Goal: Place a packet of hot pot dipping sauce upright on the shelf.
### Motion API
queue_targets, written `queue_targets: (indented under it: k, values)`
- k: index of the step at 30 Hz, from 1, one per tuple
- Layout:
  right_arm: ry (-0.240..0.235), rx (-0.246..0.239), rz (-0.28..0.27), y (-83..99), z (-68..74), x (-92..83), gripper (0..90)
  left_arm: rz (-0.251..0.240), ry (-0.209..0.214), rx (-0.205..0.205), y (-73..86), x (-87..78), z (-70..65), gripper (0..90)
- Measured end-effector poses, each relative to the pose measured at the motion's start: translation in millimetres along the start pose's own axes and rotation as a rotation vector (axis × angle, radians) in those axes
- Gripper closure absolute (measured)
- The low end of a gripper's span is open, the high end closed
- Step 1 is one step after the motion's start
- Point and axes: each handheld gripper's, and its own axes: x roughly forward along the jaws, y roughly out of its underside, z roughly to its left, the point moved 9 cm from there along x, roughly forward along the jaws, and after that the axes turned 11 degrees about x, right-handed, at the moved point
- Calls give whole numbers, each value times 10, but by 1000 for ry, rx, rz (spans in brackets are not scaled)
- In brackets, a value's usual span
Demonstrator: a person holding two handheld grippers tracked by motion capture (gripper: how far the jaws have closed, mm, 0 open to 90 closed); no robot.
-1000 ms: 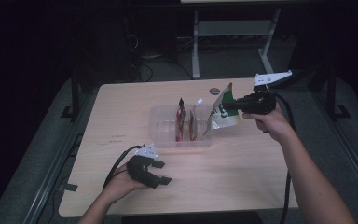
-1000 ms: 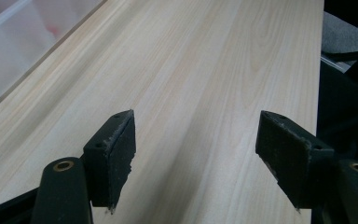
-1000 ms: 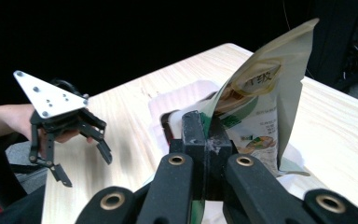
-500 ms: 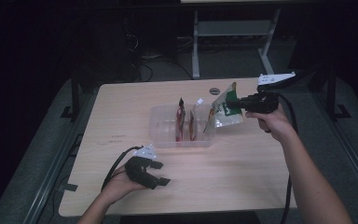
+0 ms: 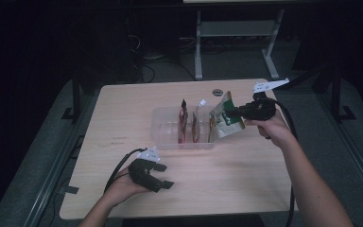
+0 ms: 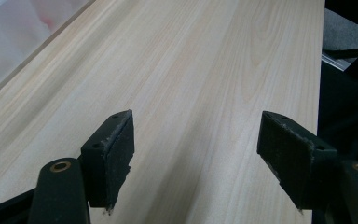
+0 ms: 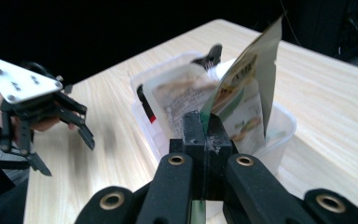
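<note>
Right gripper [image 5: 233,112] is clamped tight on the edge of a green and white foil snack pouch [image 5: 225,122], jaws pressed together on the packet's rim, and in the right gripper view that pouch [image 7: 242,88] stands tilted with its lower end dipping into the clear plastic rectangular tub [image 7: 279,128]. From the high view, the tub [image 5: 164,124] sits in the middle of the light wooden table [image 5: 123,104], and the pouch hangs over its right-hand end, bottom corner inside the wall, top leaning out toward the hand. Two packets stand upright in there: a dark red sachet [image 5: 183,124] and, just beside it, a slimmer one with a white tab [image 5: 196,124]. So, by my read, two are filed and this third is partway in; it wants lowering, straightening and letting go. The left gripper [image 5: 152,174] rests low near the table's front edge, well apart from the tub, and the left gripper view shows its black pads [image 6: 116,154] spread wide with bare wood between them, nothing held. I can't make out any further packets on the table, so this may be the last one.
</note>
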Motion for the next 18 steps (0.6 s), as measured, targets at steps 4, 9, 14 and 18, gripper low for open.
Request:
queue_targets:
  k: [4,9,14,18]
  values:
    - [29,12,17,59,-59,125,899,3,0,-5,11,-2,2,268]
    - [43,6,2,48,-68,135,865,5,1,-1,15,0,-1,268]
    - [87,3,-2,49,-82,87,664,3,2,-1,11,8,-8,267]
    - [124,1,3,106,-102,76,494,4,4,-1,9,12,-18,266]
